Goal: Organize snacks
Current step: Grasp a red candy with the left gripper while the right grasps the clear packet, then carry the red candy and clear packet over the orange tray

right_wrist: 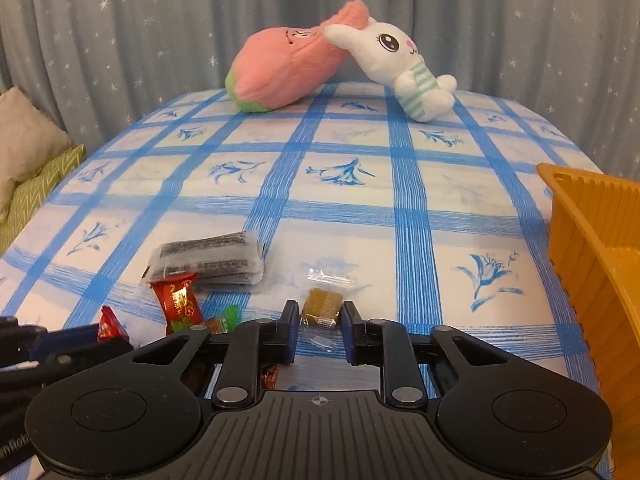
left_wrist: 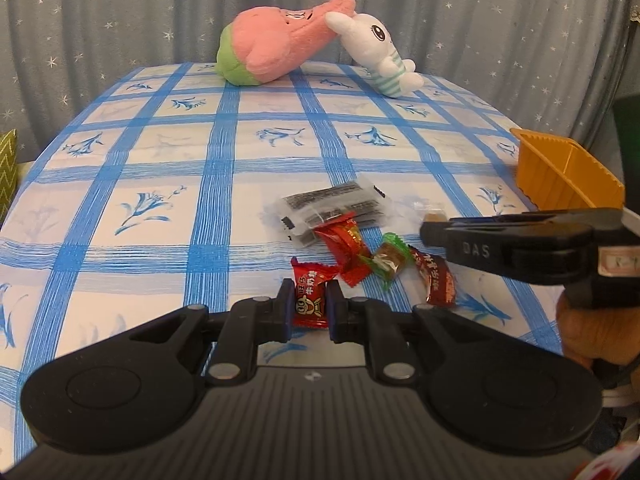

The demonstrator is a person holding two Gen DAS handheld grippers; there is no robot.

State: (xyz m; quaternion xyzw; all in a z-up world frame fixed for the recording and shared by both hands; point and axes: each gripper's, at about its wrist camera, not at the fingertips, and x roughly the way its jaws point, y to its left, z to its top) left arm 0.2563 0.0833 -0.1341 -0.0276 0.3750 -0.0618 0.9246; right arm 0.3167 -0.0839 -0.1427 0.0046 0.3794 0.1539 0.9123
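Red candy [left_wrist: 309, 296] clamped in left gripper [left_wrist: 308, 300]; right gripper [right_wrist: 320, 316] pinches brown candy [right_wrist: 322, 305].

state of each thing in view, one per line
left gripper: shut on red candy
right gripper: shut on clear-wrapped brown candy
yellow bin: upright, inside looks empty
grey packets: stacked, sealed
pink plush: lying down
white bunny plush: leaning on pink plush

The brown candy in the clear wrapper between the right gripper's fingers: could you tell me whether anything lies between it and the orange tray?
Nothing visible does. The brown candy, gripped by the right gripper, has only bare tablecloth between it and the orange tray to its right. The other snacks, including the grey packets, all lie to its left.
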